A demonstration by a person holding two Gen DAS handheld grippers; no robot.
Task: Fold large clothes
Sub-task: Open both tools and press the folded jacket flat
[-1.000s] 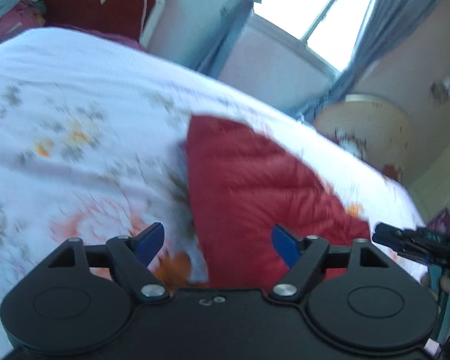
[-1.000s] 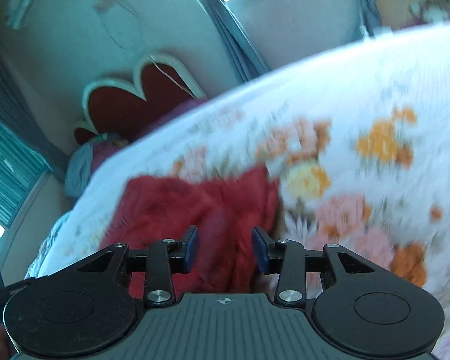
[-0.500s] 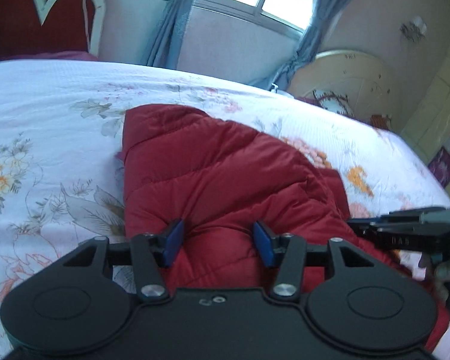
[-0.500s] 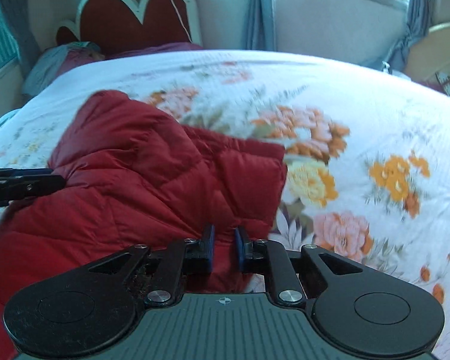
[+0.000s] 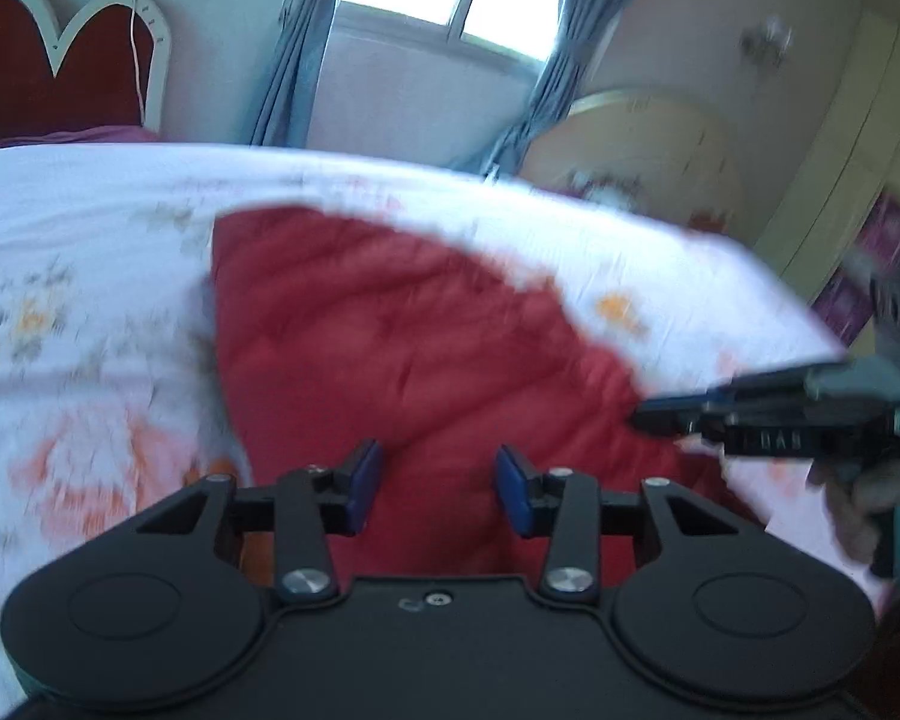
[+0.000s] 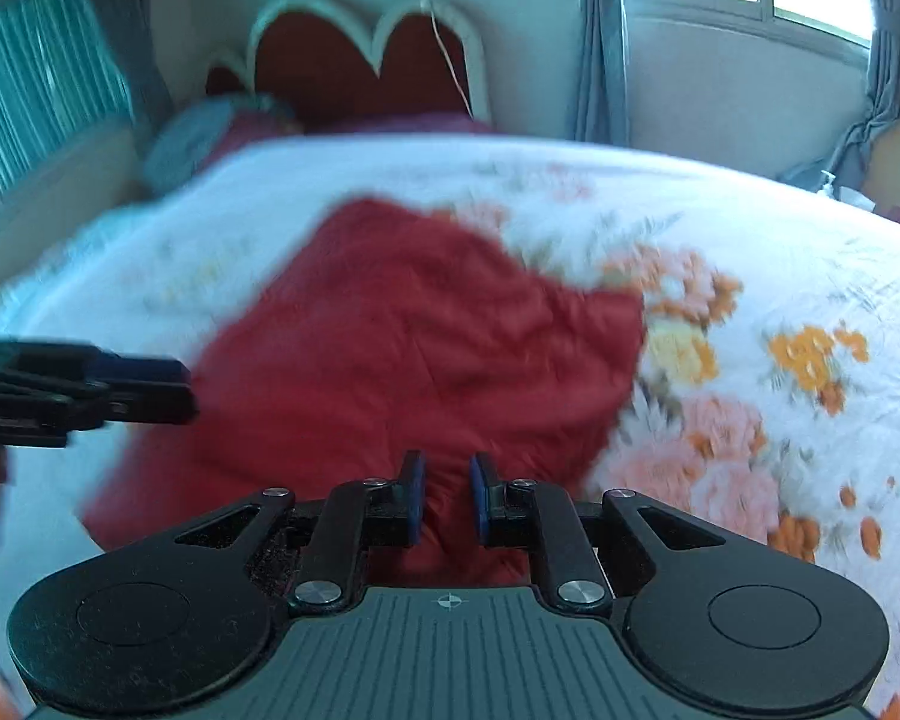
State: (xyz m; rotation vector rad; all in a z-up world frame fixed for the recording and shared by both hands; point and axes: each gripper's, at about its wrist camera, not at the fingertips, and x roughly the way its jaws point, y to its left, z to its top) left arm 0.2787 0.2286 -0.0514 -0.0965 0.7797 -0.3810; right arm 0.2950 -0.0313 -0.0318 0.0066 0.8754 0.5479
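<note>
the red quilted jacket (image 5: 402,348) is lying mid-frame on the floral bedspread (image 5: 78,276); left gripper (image 5: 438,486) is gaping wide and empty, right gripper (image 6: 445,498) is sitting narrowly parted, gripping nothing.

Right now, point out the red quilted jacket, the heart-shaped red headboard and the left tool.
red quilted jacket (image 6: 414,348), right wrist view, middle of its padded surface.
heart-shaped red headboard (image 6: 330,69), right wrist view, red panel.
left tool (image 5: 438,489), left wrist view, between fingertips.

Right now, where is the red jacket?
The red jacket lies on the floral bedspread, directly ahead of both hand-held grippers in both wrist views.
</note>
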